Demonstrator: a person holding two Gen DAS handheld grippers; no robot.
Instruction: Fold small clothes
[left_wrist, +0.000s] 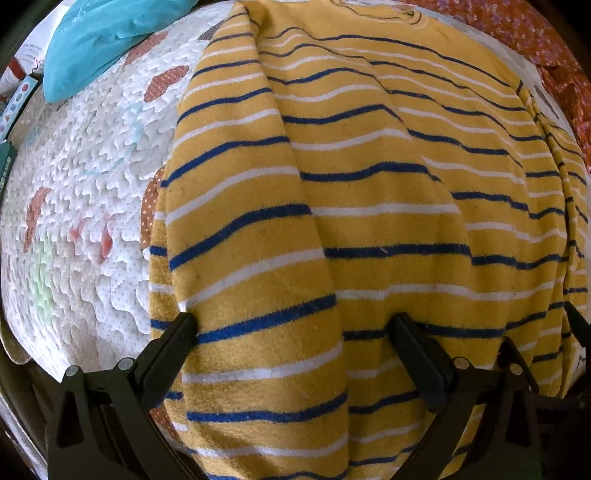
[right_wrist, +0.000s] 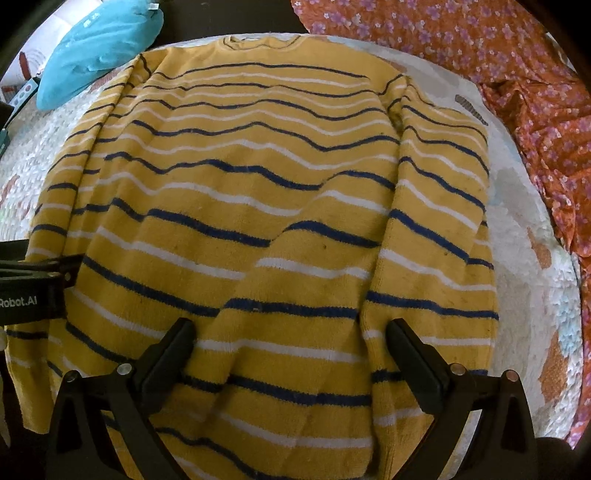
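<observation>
A yellow sweater (right_wrist: 236, 192) with navy and white stripes lies flat on a quilted white cover, collar away from me, both sleeves folded in over the body. In the left wrist view the same sweater (left_wrist: 369, 206) fills the frame, its left sleeve lying down the front. My left gripper (left_wrist: 293, 325) is open over the hem, one finger at the sleeve's outer edge, the other on the body. My right gripper (right_wrist: 290, 328) is open too, straddling the lower right part of the sweater beside the right sleeve. Nothing is pinched by either.
A teal garment (right_wrist: 96, 51) lies at the far left on the quilted cover (left_wrist: 81, 206). Orange floral cloth (right_wrist: 480, 48) is bunched along the far right. The left gripper's body (right_wrist: 33, 291) shows at the left edge of the right wrist view.
</observation>
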